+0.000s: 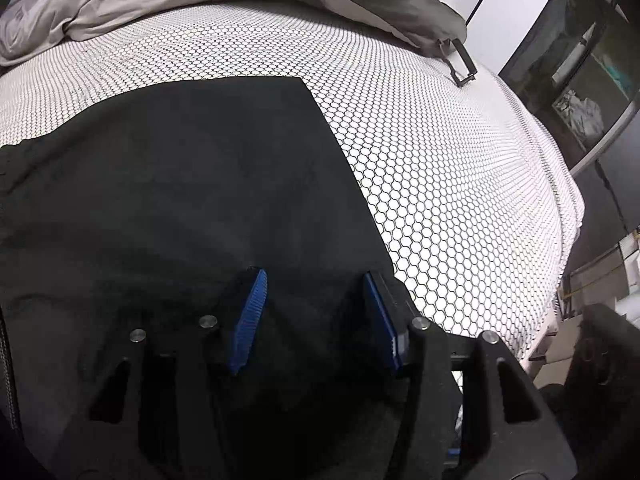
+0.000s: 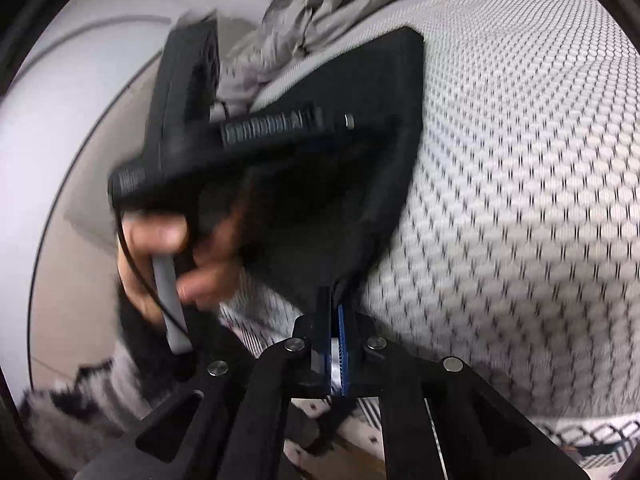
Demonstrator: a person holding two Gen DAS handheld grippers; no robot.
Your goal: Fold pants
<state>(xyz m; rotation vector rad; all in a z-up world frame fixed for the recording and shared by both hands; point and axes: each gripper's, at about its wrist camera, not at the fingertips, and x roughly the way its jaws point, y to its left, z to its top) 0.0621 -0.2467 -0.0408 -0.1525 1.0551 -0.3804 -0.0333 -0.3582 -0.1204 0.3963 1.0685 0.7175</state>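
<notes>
The black pants point(image 1: 180, 184) lie spread on a bed point(image 1: 440, 168) with a white honeycomb-patterned cover; no writing or label can be read on them. The right hand-held gripper point(image 2: 335, 320) is clamped on the near edge of the cloth, its blue pads pressed together. The left hand-held gripper point(image 1: 316, 312) hangs over the dark cloth with its jaws partly apart and nothing pinched between them. A crumpled grey blanket point(image 1: 120, 4) lies at the bed's far side.

One pair of black fabric pants point(image 1: 180, 168) lies on one white honeycomb-patterned bed point(image 1: 440, 152). One crumpled grey blanket point(image 1: 140, 4) sits at its far side. Two grippers with blue ribbed pads appear: the left gripper point(image 1: 316, 312) and the right gripper point(image 2: 335, 320).
</notes>
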